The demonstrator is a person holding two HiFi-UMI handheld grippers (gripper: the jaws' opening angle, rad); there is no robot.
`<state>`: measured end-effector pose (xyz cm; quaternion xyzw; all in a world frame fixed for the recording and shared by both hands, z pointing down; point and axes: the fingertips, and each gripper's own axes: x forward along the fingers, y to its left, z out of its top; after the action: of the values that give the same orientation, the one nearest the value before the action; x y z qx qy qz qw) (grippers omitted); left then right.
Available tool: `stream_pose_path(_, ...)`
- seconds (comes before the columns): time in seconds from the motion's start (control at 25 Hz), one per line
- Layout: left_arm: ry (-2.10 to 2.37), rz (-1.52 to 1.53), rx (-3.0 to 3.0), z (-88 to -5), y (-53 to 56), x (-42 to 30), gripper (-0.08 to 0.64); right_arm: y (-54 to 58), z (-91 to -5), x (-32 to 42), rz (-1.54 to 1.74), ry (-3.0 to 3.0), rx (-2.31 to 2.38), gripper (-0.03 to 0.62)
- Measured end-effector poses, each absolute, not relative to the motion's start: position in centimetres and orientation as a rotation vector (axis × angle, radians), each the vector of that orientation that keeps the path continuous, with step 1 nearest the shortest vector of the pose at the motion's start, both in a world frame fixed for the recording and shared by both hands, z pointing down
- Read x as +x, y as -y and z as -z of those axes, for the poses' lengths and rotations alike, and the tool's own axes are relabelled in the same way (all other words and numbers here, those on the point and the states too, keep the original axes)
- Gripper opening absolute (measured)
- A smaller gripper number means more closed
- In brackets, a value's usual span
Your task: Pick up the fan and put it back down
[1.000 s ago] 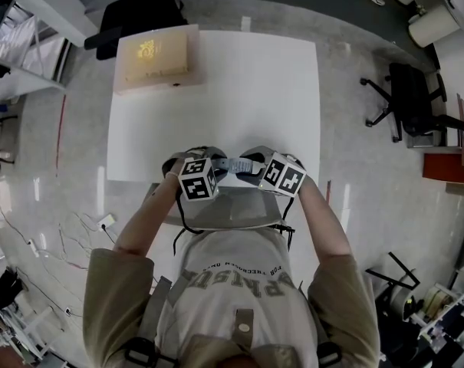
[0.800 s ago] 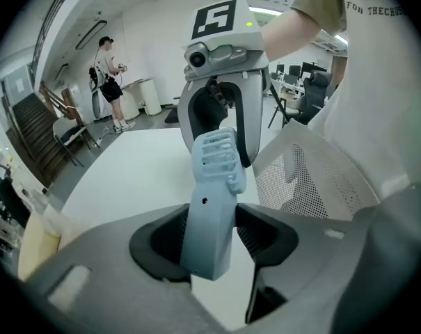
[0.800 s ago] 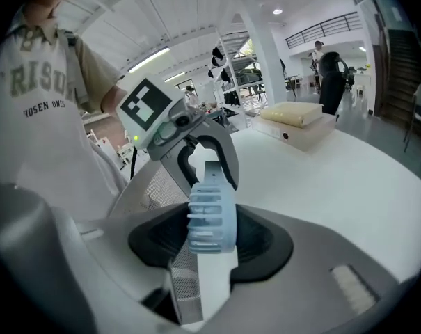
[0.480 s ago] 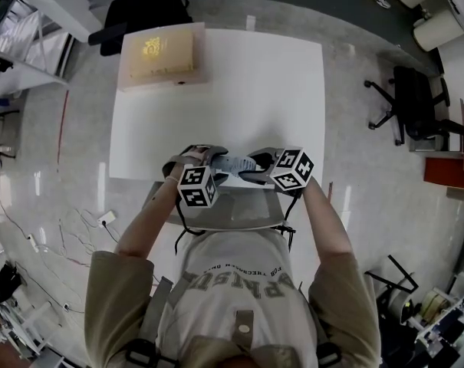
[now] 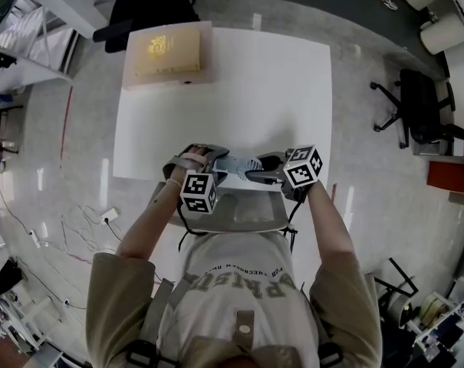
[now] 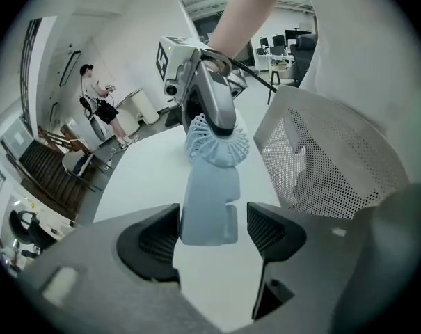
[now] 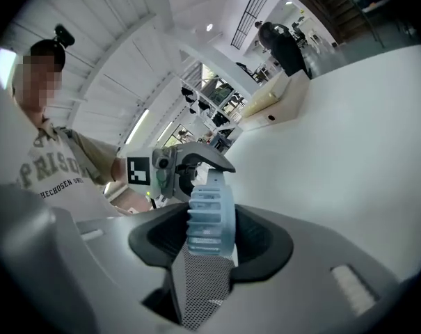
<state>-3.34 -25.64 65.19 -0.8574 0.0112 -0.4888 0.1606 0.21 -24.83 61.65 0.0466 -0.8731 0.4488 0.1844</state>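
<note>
— Now that the jaws of the left gripper [image 6: 209, 232] have just been opened and stand wide apart, with the handle of the fan [image 6: 210, 186] between them but not pressed, by what is the fan carried?

— It is carried by the right gripper [image 7: 211, 239] alone, whose jaws are clamped on the ribbed rim of the round head. The fan is found at the near edge of the white table [image 5: 239, 90], just in front of the mesh chair back [image 6: 321, 165]. Whether its foot is rested on the top cannot be told.

— What might be feared from that?

— A swing of the long handle may be expected, since only a narrow rim is gripped and the weight is hung to one side. Were the hold loosened before the foot is set down, the fan could be dropped flat or tipped off the edge. The handle might also be knocked by the left pad nearest it, if that gripper is drawn away askew. Under too hard a squeeze, the thin ribs could be cracked.
</note>
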Motion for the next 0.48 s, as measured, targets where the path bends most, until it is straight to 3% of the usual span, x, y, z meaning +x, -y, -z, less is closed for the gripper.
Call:
stream_pose_path(0.24, -0.003, 1.387, -2.37, -65.58, 25.56, -3.06, 0.307, 24.72, -61.73, -0.21, -1.368, 2.443, 0.082, 0.183)
stream_pose_path(0.4, -0.017, 1.378, -2.357, -65.27, 25.76, -3.03, 0.233, 24.73, -61.98, -0.22, -1.419, 2.42, 0.071, 0.184)
stream_pose_path(0.48, -0.014, 1.385, -2.36, -65.38, 25.7, -3.02, 0.235, 24.79, -62.04, -0.19, -1.439, 2.413, 0.074, 0.184)
